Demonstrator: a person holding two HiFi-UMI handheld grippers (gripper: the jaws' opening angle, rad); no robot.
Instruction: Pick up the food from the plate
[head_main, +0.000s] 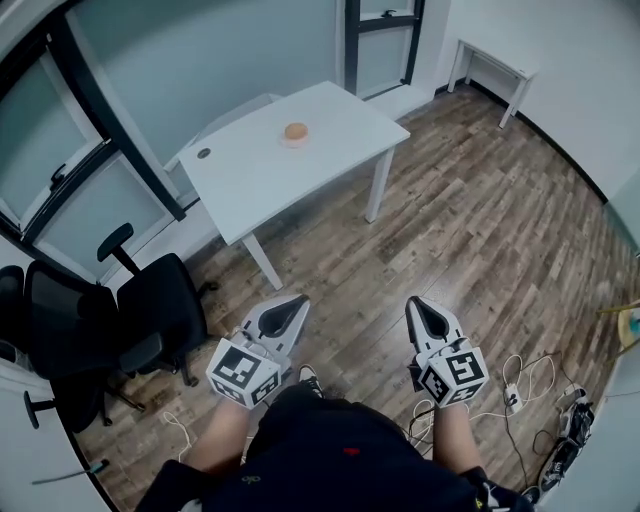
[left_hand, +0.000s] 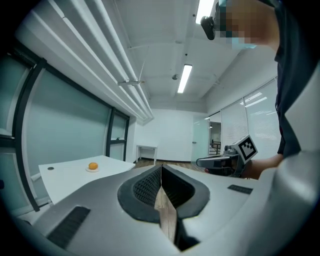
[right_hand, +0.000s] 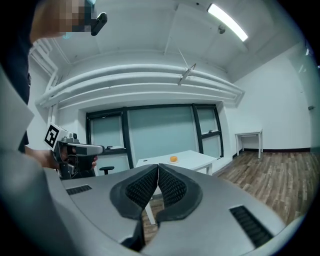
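Observation:
A round orange piece of food (head_main: 296, 130) sits on a small plate (head_main: 296, 141) near the far side of a white table (head_main: 250, 170). It shows small in the left gripper view as the food (left_hand: 93, 166) and in the right gripper view as the food (right_hand: 173, 159). My left gripper (head_main: 299, 300) and right gripper (head_main: 414, 302) hang low in front of the person, well short of the table. Both are shut with nothing between their jaws. Each gripper view shows the other gripper off to one side.
A black office chair (head_main: 150, 310) stands to the left of the table. Cables and a power strip (head_main: 520, 395) lie on the wooden floor at the right. A small white table (head_main: 495, 68) stands against the far wall. Glass partitions line the left side.

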